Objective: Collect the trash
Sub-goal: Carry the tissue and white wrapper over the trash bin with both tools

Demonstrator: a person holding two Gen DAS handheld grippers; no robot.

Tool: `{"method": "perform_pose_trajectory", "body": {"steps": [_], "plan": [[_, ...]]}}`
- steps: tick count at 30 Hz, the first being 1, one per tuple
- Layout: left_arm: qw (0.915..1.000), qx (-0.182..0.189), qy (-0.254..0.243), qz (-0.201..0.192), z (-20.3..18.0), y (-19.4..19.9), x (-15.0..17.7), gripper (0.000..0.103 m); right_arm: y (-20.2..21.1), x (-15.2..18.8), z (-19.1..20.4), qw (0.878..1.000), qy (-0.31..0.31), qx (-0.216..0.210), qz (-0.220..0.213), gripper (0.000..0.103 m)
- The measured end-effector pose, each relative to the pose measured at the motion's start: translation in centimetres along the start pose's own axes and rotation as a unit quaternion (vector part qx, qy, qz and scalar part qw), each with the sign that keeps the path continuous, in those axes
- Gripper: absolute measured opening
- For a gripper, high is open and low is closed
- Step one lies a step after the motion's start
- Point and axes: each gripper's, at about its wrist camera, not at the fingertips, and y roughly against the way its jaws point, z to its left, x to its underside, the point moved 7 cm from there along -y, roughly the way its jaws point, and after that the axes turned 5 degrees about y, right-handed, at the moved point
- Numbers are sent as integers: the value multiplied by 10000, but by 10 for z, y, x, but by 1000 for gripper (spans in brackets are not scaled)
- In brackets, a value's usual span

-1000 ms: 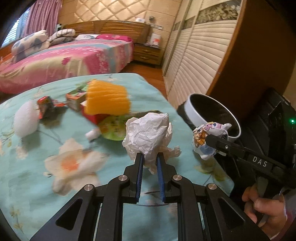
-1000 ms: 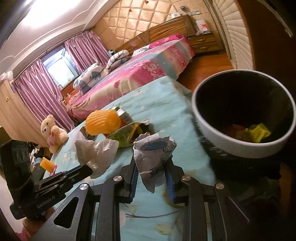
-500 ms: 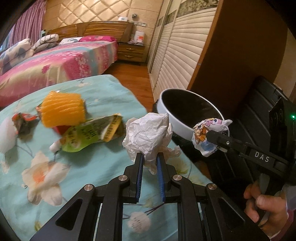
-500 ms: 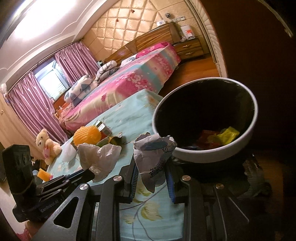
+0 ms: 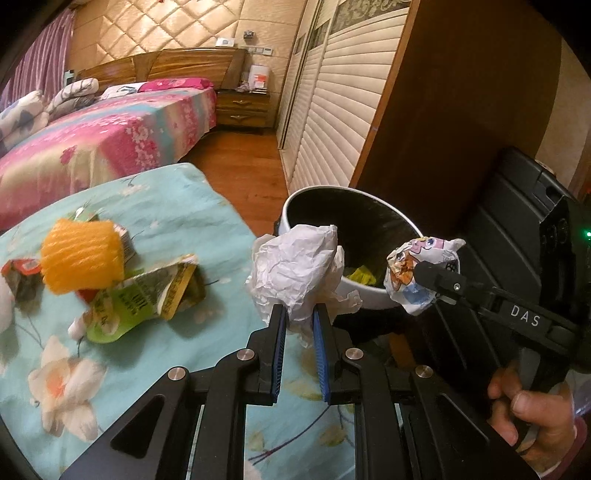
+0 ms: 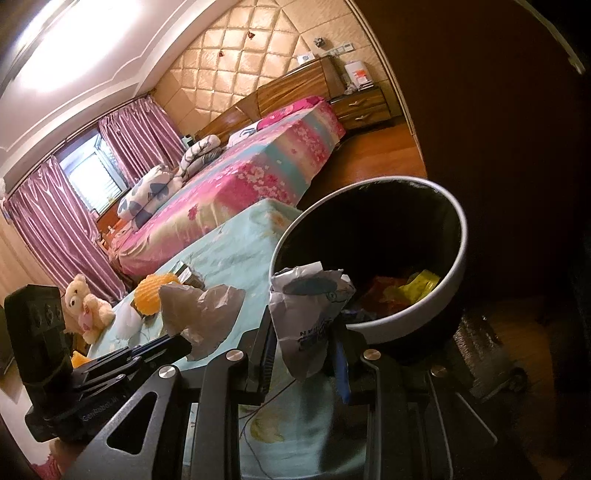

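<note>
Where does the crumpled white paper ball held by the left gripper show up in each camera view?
Left wrist view: the crumpled white paper ball sits centre frame, clamped in the left gripper.
Right wrist view: it appears lower left of centre, at the tip of that gripper.
Shared landmark: the round white-rimmed trash bin, just right of the ball in both views.

A bed (image 5: pixel 110 136) stands far ahead against a quilted wall (image 5: pixel 155 33). Louvred doors (image 5: pixel 332 110) line the right. Purple curtains (image 6: pixel 136 136) frame a window (image 6: pixel 92 181).
</note>
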Motion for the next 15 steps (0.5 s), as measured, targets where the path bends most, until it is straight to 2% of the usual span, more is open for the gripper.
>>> {"method": "perform_pose_trajectory", "body": {"steps": [15], "plan": [[9998,75,-176,-3,-28,-31,-22,14,-6,-18,-29,9996,-116,251,-61,27]]}}
